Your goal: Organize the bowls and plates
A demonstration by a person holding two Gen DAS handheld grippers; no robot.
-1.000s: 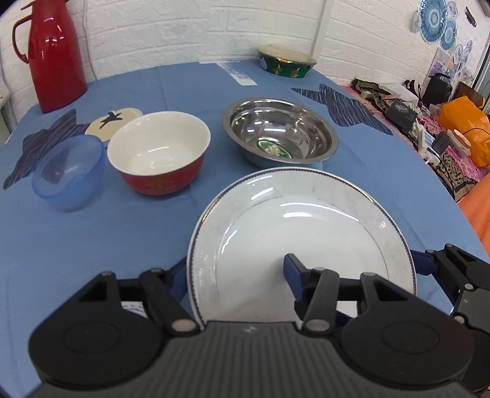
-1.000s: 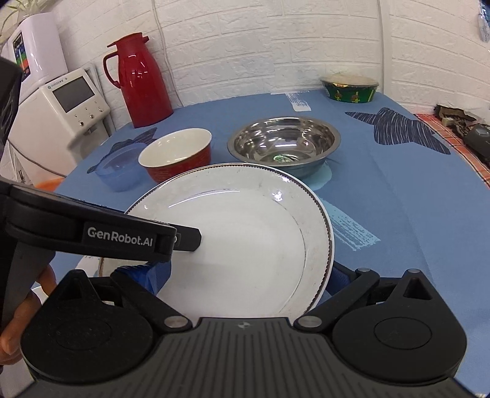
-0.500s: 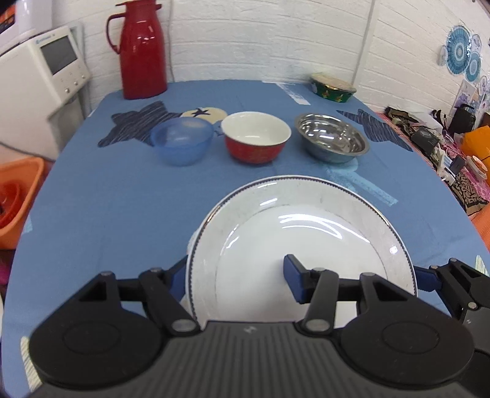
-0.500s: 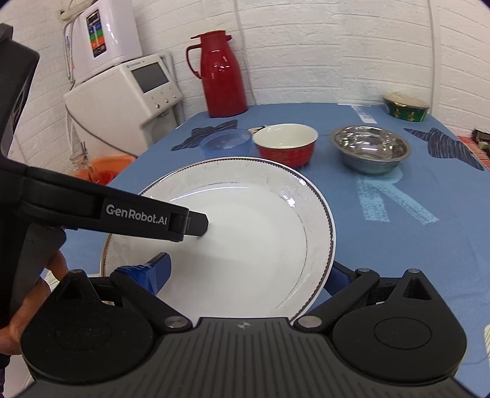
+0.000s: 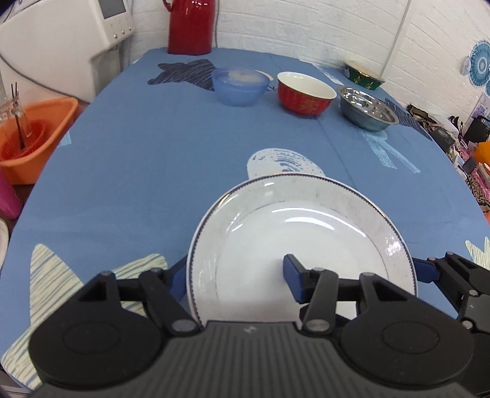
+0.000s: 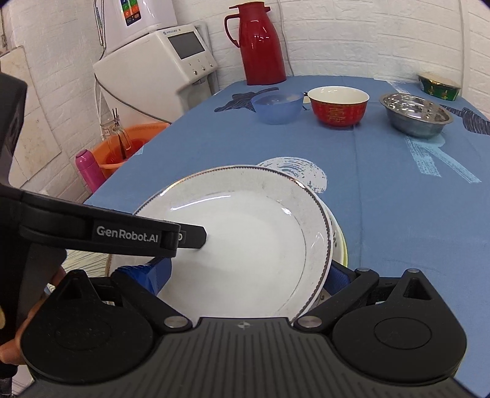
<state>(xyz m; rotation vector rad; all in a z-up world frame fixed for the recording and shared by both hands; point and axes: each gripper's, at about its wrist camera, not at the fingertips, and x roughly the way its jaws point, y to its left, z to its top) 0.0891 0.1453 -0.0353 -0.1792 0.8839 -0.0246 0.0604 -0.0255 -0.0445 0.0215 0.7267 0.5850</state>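
Note:
A white plate (image 5: 306,232) with a thin dark rim is gripped from both sides near the table's front edge. My left gripper (image 5: 235,272) is shut on its left rim, one finger above and one below. My right gripper (image 6: 245,274) is shut on its right rim. Under the white plate (image 6: 245,220), in the right wrist view, the rim of a second plate (image 6: 339,242) shows. At the far side stand a blue bowl (image 5: 240,85), a red bowl (image 5: 306,93) and a steel bowl (image 5: 367,108) in a row.
A blue cloth covers the table (image 5: 137,159). At the back stand a red thermos (image 5: 190,24) and a green bowl (image 5: 363,75). Off the left edge are an orange basket (image 5: 36,131), a pink bottle (image 6: 88,171) and a white appliance (image 6: 159,61).
Both grippers have carried the white plate back from the row of bowls to the near side of the table, where another plate's rim now shows beneath it.

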